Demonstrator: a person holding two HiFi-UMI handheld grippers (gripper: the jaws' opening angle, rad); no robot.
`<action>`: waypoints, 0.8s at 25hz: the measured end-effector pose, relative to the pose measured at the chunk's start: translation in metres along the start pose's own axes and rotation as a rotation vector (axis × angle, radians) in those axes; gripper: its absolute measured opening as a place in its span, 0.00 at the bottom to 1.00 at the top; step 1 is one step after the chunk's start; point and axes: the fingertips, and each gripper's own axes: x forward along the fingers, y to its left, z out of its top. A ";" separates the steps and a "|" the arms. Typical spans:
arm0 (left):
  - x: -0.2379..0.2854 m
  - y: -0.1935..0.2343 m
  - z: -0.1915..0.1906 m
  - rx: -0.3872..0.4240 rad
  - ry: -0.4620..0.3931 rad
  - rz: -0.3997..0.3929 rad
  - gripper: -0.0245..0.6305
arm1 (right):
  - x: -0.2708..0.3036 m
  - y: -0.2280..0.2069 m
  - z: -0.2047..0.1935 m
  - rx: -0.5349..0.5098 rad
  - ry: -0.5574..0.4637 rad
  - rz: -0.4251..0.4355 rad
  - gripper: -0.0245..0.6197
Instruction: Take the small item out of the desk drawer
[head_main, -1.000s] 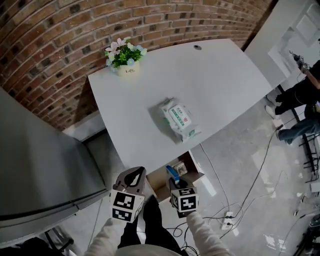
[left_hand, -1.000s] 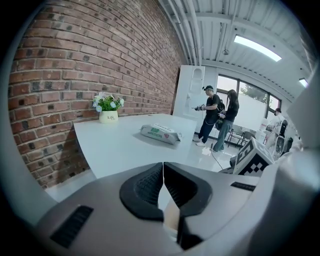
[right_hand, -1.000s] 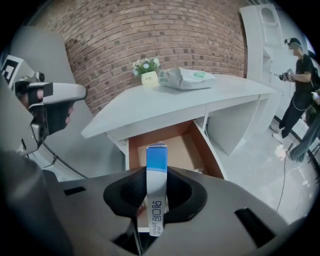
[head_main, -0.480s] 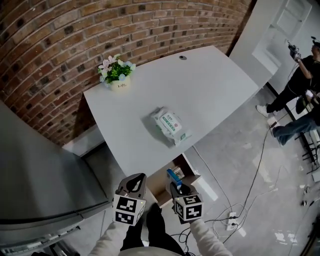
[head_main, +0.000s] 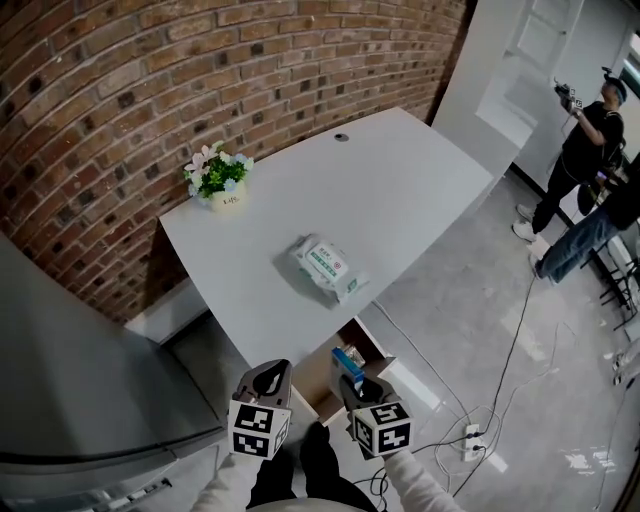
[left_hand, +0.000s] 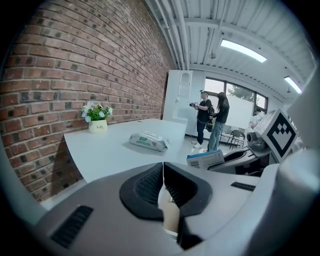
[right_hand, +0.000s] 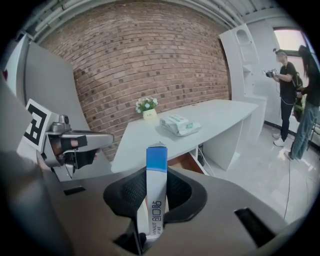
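A small blue-and-white box (right_hand: 156, 195) stands upright between the jaws of my right gripper (right_hand: 156, 176), which is shut on it. In the head view that gripper (head_main: 352, 378) holds the box (head_main: 347, 357) above the open wooden drawer (head_main: 372, 352) under the white desk (head_main: 400, 190). My left gripper (head_main: 270, 374) hovers beside it to the left, clear of the desk. In the left gripper view its pads (left_hand: 150, 182) touch with nothing between them, and the box (left_hand: 205, 159) shows at the right.
On the desk lie a pack of wipes (head_main: 325, 268) and a small flower pot (head_main: 215, 182) by the brick wall. A grey cabinet (head_main: 80, 380) stands at the left. Cables and a power strip (head_main: 465, 436) lie on the floor. Two people (head_main: 585, 150) stand far right.
My right gripper has risen with the box, up and away from the drawer. The left gripper has risen a little. The desk now looks farther off.
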 end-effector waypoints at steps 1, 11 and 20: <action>-0.001 -0.001 0.001 0.001 -0.002 -0.003 0.07 | -0.004 0.001 0.001 0.002 -0.006 -0.001 0.19; -0.009 -0.014 0.003 0.015 -0.007 -0.028 0.07 | -0.034 0.010 0.021 0.012 -0.091 -0.016 0.19; -0.020 -0.016 0.003 0.023 -0.011 -0.021 0.07 | -0.057 0.011 0.034 0.024 -0.155 -0.027 0.19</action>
